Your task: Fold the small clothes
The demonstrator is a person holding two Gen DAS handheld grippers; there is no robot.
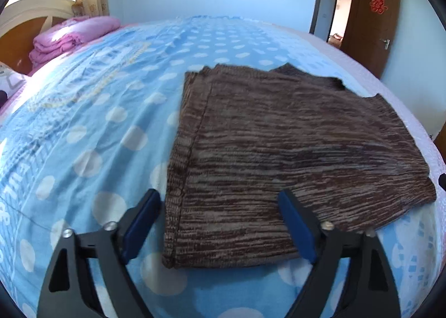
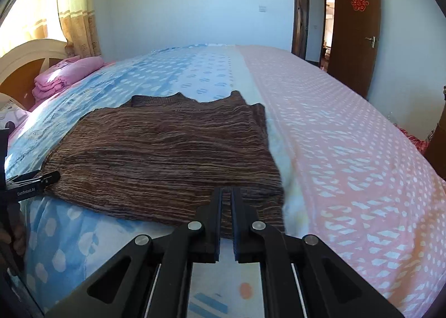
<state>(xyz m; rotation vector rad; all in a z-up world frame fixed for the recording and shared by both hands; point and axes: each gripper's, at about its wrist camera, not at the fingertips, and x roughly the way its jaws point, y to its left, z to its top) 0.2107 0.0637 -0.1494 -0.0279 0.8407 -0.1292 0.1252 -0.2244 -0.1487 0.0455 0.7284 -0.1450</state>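
A brown striped knitted garment (image 1: 278, 145) lies flat on the bed, its neckline at the far side. My left gripper (image 1: 217, 195) is open wide over the garment's near left corner. Its left pad (image 1: 139, 228) is over the sheet and its right pad (image 1: 295, 228) is over the knit, and neither presses the cloth. In the right wrist view the same garment (image 2: 167, 145) spreads ahead. My right gripper (image 2: 227, 189) is shut at the near right corner, with a strip of the knit hem showing in the narrow slit between its jaws. The left gripper (image 2: 30, 182) shows at the left edge there, beside the garment's near left corner.
The bed has a blue spotted sheet (image 1: 83, 136) on the left and a pink patterned cover (image 2: 348, 150) on the right. Folded pink bedding (image 1: 69, 36) lies by the headboard. A brown door (image 2: 354, 28) stands open at the far right. A hand (image 2: 14, 234) shows at the left edge.
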